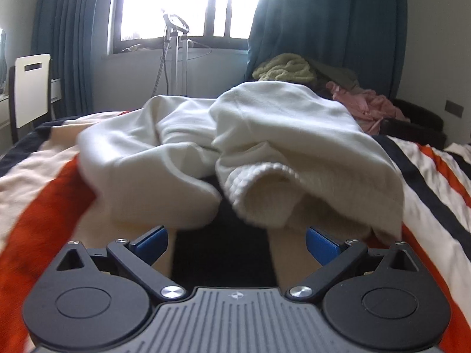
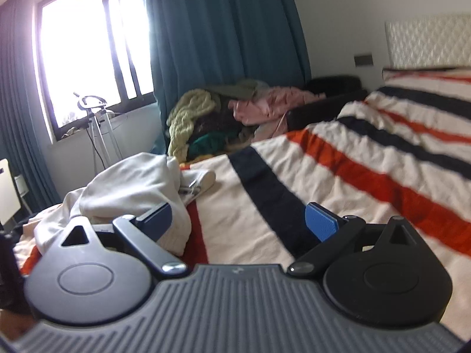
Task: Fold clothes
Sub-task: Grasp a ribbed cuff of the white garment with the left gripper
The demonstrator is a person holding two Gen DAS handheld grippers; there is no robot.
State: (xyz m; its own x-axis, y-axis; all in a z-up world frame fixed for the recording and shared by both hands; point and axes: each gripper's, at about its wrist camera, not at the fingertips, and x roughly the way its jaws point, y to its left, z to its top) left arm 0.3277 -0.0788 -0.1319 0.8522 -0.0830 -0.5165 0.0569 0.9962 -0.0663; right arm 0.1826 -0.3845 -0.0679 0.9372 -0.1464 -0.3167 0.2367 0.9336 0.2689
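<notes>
While headboard (image 2: 426, 44) shows rightward, chair (image 1: 31, 88) leftward

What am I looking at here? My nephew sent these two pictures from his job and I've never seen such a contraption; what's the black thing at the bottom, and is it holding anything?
There is no robot: a person holds a pair of handheld tongs in each hand, and each has a camera looking forward along its two blue-tipped fingers. One picture comes from the left tongs, the other from the right tongs. Both stand open and hold nothing. In front lies a crumpled cream-white sweatshirt on a bed with an orange, navy and cream striped blanket. Behind is a heap of mixed clothes, waiting to be folded.
</notes>
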